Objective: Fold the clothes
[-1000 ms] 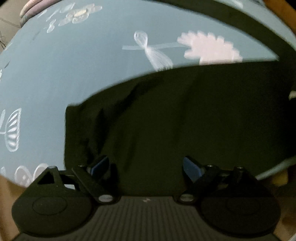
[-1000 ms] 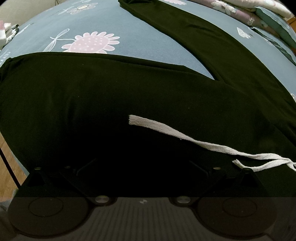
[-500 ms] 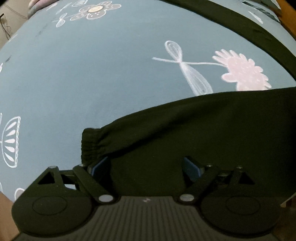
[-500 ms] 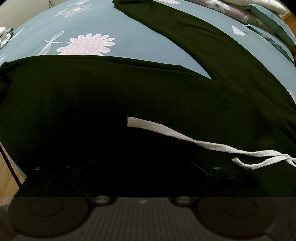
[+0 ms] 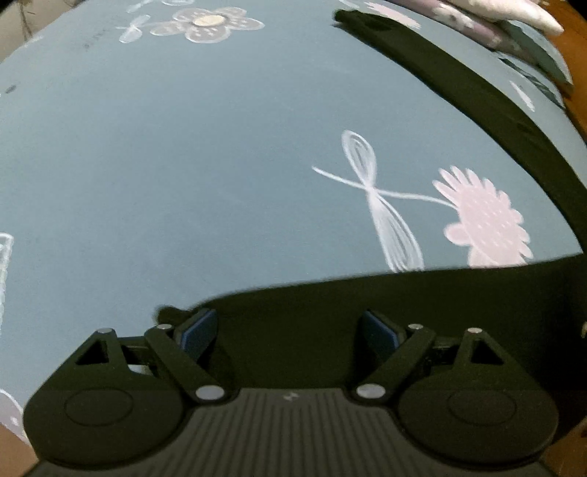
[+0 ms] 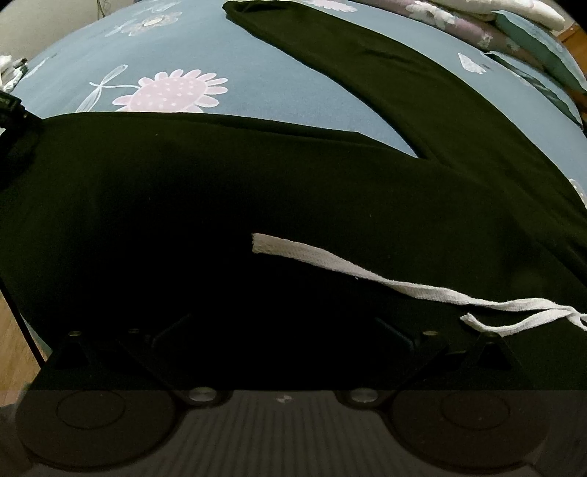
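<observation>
So the black sweatpants are spread flat across the bed, on a blue-grey sheet with white and pink flower prints. One leg runs along the near edge of the bed, the other angles off toward the far side, so they lie in a V and nothing's folded yet. The white drawstring is lying loose on top, near the waist.

What could go wrong: the left gripper sits right at the cuffed end of the near leg with its jaws spread wide, blue pads apart and nothing pinched. If it closes from here it might catch just the top layer of the cuff, and the leg would twist or bunch when lifted. That loose drawstring could also get dragged into the fold or snag.

The right gripper is low over the waist area, but its fingers vanish against the dark fabric, so I honestly can't tell whether its jaws are wide or clamped on cloth.

The fabric looks soft, matte and pretty smooth. Pillows are piled at the far corner.
</observation>
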Demonstrator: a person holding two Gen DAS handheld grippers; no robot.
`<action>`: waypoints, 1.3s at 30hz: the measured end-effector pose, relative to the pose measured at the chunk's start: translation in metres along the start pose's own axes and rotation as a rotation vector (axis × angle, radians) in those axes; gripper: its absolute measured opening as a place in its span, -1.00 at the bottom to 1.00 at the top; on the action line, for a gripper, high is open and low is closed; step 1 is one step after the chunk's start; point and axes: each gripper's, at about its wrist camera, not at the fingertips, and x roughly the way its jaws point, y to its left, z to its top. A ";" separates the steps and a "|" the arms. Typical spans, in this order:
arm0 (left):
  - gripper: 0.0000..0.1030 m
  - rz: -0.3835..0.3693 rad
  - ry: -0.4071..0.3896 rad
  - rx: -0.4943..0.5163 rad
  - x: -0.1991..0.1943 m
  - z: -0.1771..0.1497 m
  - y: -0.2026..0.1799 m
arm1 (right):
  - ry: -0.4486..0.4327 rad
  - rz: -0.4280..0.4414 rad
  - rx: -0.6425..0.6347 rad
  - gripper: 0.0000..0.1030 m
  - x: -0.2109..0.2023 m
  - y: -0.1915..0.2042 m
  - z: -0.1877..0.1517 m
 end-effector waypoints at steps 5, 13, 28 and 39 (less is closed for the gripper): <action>0.67 -0.013 -0.012 0.051 -0.023 -0.008 -0.017 | 0.002 0.001 0.001 1.00 0.000 0.000 0.001; 0.68 -0.053 0.115 0.132 -0.007 -0.050 -0.046 | 0.004 0.004 0.003 1.00 0.000 -0.002 0.002; 0.67 -0.021 0.087 0.204 -0.012 -0.033 -0.089 | 0.076 0.023 -0.015 1.00 0.004 -0.002 0.013; 0.68 -0.152 0.052 0.394 -0.011 -0.010 -0.177 | 0.093 0.071 0.054 1.00 -0.016 -0.036 0.013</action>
